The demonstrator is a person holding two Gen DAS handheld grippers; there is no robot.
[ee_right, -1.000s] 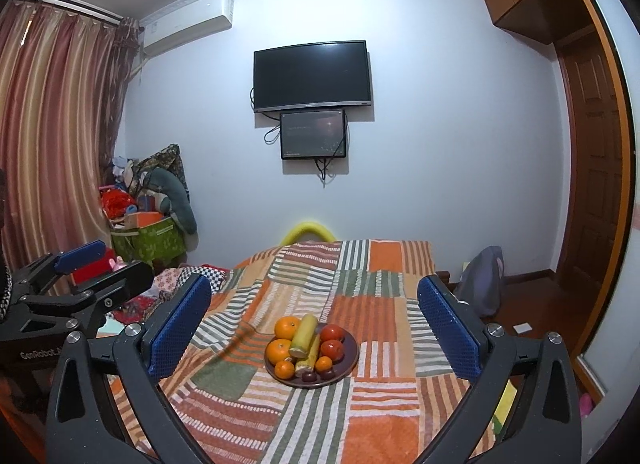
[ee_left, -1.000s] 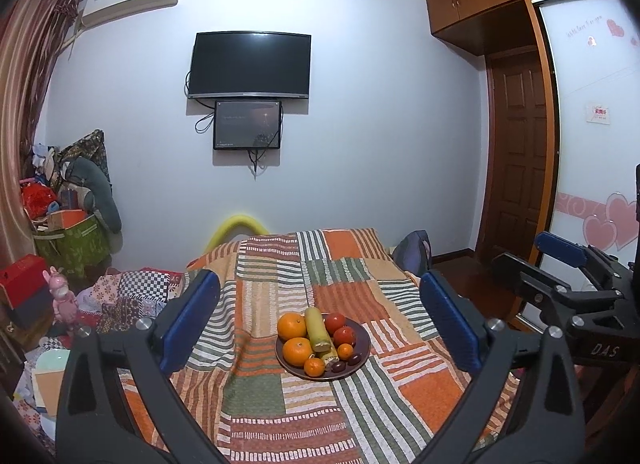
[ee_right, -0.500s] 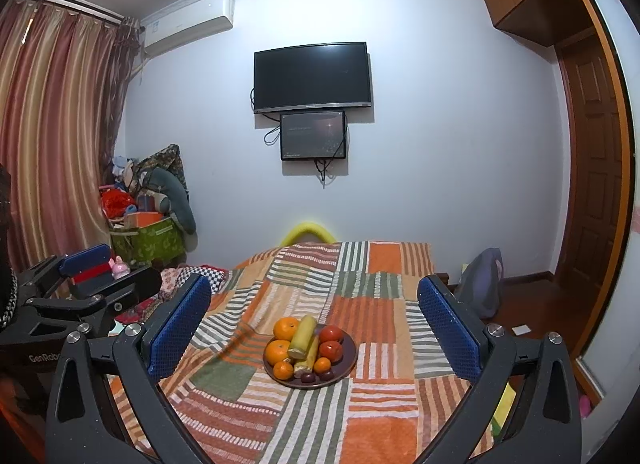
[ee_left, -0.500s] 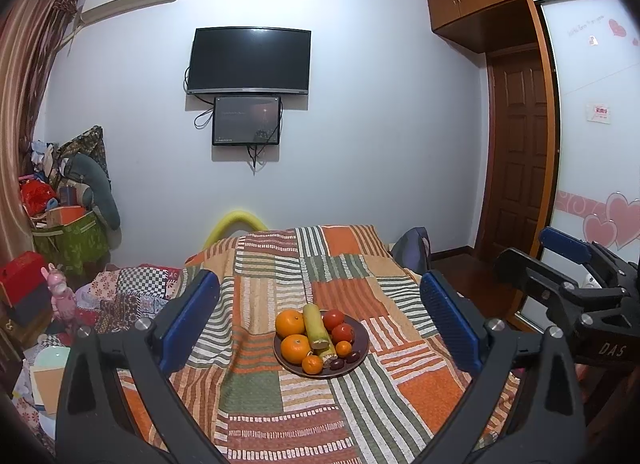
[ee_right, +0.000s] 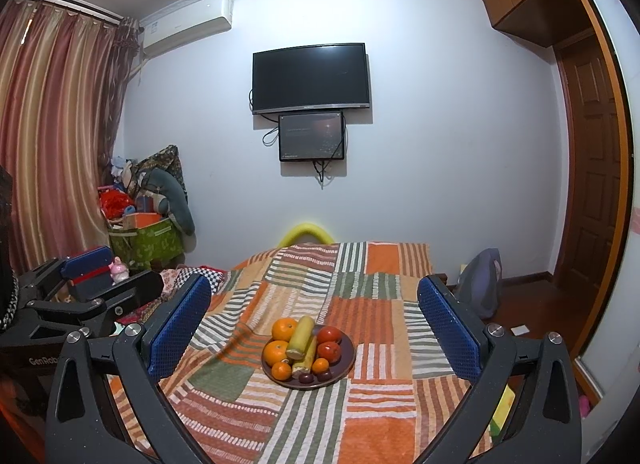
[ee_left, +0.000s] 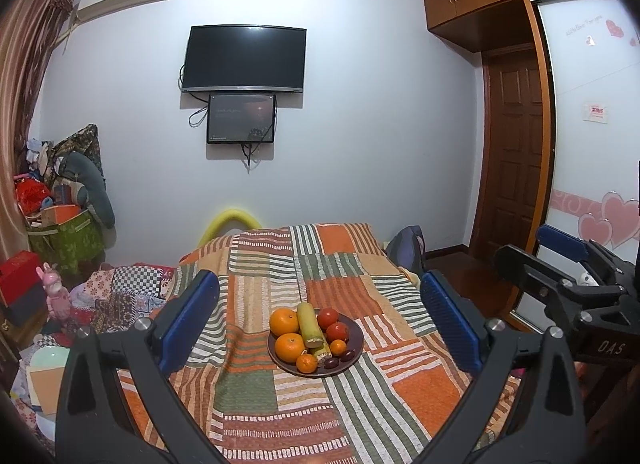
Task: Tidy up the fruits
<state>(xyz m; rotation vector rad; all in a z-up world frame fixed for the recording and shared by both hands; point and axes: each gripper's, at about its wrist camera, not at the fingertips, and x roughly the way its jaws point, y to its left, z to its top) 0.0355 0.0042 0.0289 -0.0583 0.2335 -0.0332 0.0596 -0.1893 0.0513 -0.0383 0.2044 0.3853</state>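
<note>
A dark round plate [ee_left: 356, 338] [ee_right: 347, 360] sits in the middle of a table covered by a striped patchwork cloth. On it lie oranges [ee_left: 284, 321] [ee_right: 285, 330], red tomatoes [ee_left: 328, 317] [ee_right: 329, 335], pieces of yellow-green sugarcane [ee_left: 308, 324] [ee_right: 301, 338], small tangerines and dark dates. My left gripper [ee_left: 320, 320] is open and empty, held well back from the plate. My right gripper [ee_right: 316, 324] is open and empty, also held back; it shows at the right edge of the left wrist view [ee_left: 568, 284].
The patchwork cloth [ee_left: 280, 392] [ee_right: 384, 404] hangs over the table edges. Cluttered bags and boxes [ee_left: 60, 223] stand at the left wall. A backpack [ee_right: 482, 284] and a wooden door [ee_left: 516, 151] are at the right. A TV [ee_left: 245, 59] hangs on the far wall.
Both views have shifted slightly: the plate sits a little higher in the left wrist view, and the right gripper has risen a bit there. Both grippers stay open.
</note>
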